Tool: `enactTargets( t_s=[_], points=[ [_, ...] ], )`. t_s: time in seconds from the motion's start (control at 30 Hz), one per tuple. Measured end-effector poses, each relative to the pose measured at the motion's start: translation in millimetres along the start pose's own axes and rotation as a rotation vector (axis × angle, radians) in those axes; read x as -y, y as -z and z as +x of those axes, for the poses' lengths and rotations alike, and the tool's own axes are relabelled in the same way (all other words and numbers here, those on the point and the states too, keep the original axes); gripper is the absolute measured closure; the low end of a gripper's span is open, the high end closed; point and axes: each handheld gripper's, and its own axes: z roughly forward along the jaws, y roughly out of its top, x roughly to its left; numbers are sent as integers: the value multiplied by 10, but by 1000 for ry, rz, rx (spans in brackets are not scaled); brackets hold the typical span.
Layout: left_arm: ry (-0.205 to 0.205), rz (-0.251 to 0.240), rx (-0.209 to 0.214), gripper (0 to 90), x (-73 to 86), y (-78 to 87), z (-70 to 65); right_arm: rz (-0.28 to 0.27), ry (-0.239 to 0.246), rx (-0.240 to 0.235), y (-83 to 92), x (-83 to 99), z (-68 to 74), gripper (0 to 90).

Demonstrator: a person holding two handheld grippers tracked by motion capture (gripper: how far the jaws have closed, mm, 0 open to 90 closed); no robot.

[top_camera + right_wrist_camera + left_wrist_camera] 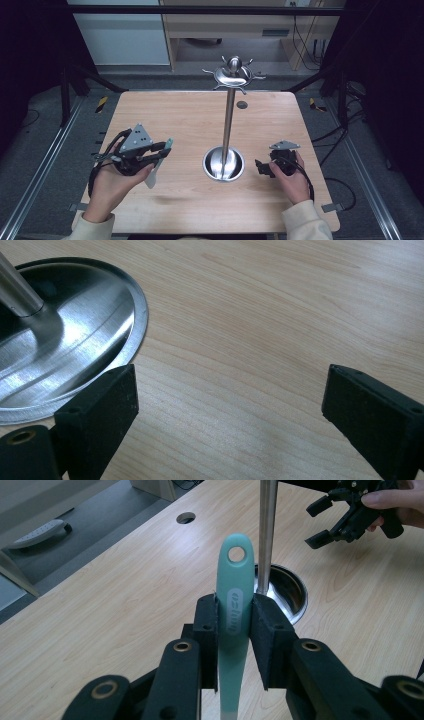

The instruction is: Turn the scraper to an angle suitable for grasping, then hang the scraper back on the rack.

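Jaws of the left gripper (235,630) are clamped on a teal utensil handle (235,595), held above the desk (190,120) at near left; right gripper (227,405) jaws stand wide apart, empty. Judged step: carry to the hanging stand (229,120). Next: align the handle's hole with a far top hook

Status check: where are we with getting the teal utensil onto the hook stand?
Done: the left gripper is shut on the teal utensil handle, lifted off the table. In hand: the hanging hole points toward the stand pole. Left: hanging it on the top hooks, which look bare. The right gripper waits open.
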Motion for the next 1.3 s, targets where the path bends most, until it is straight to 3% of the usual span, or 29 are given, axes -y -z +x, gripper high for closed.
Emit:
enactTargets(
  t_s=[0.3,0.67,1.3],
  points=[
    [-14,-41,-7,738,-132,17,-43,-2,-5,-4,2,-3,-6,82],
    [-12,-85,12,738,-263,16,-89,-4,0,0,4,-3,-12,83],
    [-58,-77,29,738,-414,-70,-220,-16,8,3,26,-8,-25,98]
  ],
)
